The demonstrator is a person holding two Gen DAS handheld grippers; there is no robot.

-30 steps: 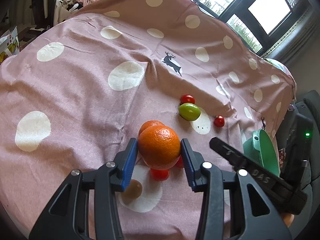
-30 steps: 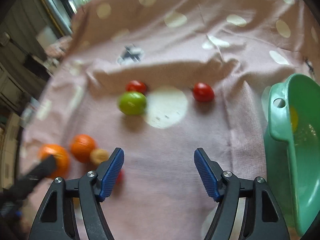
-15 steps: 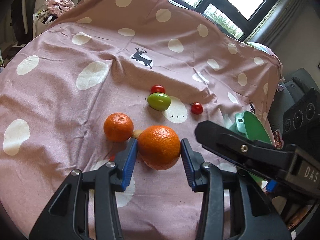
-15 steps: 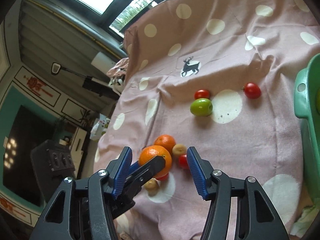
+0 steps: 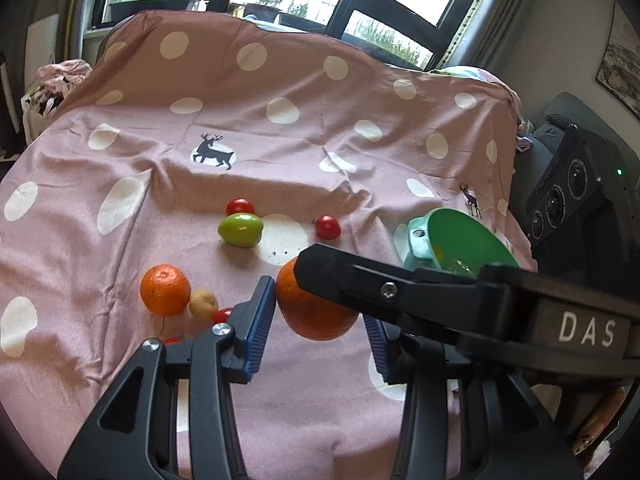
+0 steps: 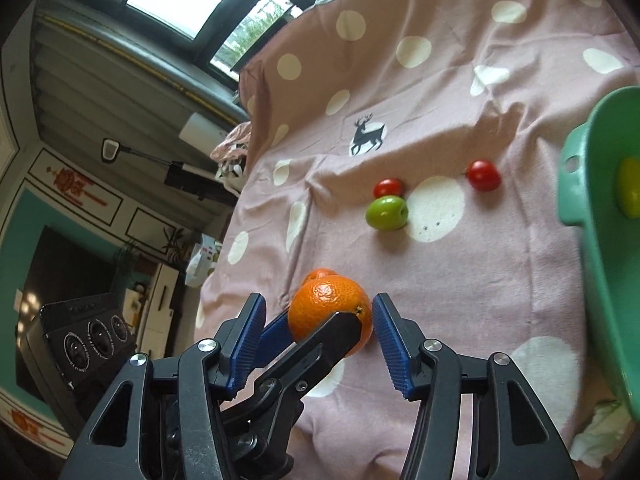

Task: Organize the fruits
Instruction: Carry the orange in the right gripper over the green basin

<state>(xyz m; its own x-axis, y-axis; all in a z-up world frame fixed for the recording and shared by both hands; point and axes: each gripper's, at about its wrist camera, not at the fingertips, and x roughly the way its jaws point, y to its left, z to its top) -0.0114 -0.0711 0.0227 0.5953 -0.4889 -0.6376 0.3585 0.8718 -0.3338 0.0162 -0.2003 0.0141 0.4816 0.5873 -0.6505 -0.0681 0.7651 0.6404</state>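
My left gripper (image 5: 318,322) is shut on a large orange (image 5: 310,312) and holds it above the pink spotted cloth (image 5: 280,148). The orange also shows in the right wrist view (image 6: 324,308), between the open jaws of my right gripper (image 6: 316,330), which do not touch it. A finger of the right gripper (image 5: 400,286) crosses in front of the orange in the left wrist view. A second orange (image 5: 165,290), a small tan fruit (image 5: 203,304), a green fruit (image 5: 240,230) and small red fruits (image 5: 328,227) lie on the cloth. A green bowl (image 5: 460,240) stands at the right.
The bowl (image 6: 592,208) holds a yellow-green fruit (image 6: 628,188). A black box with round dials (image 5: 568,196) stands beyond the table's right edge. Windows run along the far side. A heap of cloth (image 5: 60,76) lies at the far left.
My left gripper has lifted the orange and carried it right, toward the bowl. My right gripper has moved in so its open jaws now stand around the held orange.
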